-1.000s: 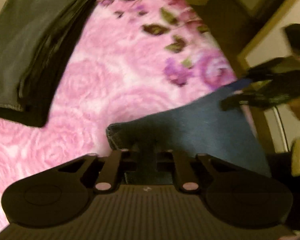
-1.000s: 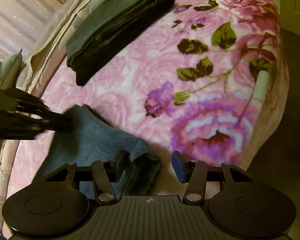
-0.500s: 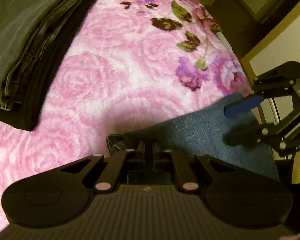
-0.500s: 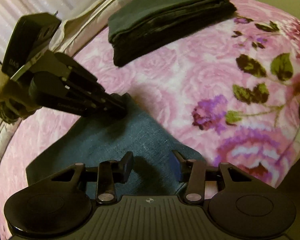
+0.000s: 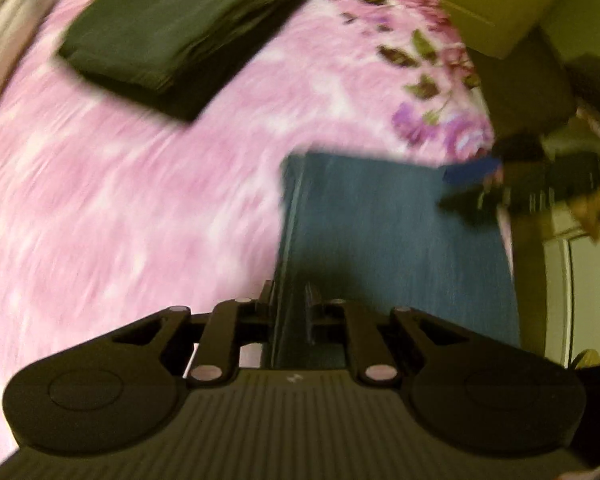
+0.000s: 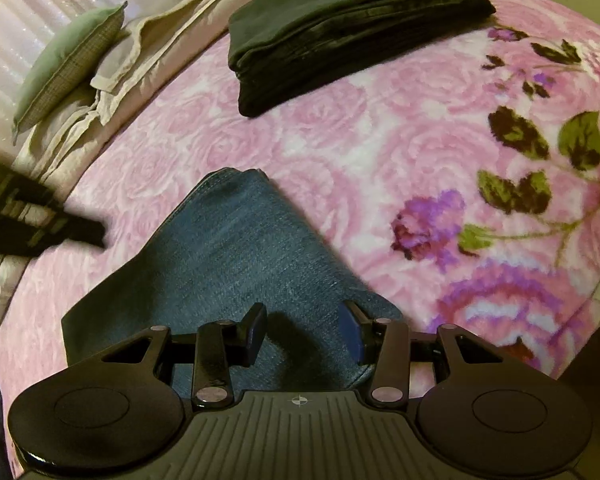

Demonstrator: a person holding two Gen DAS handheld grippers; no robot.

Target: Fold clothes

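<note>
Left hand-held gripper pinched jeans edge to carry the fold | right hand-held gripper spread above jeans | dark stack beyond jeans

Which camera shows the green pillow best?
The right wrist view. The green pillow is sharp there, leaning on the beige bedding beyond the pink blanket. The left wrist view is blurry and does not show the pillow, only a sliver of pale bedding at its top left corner.
</note>
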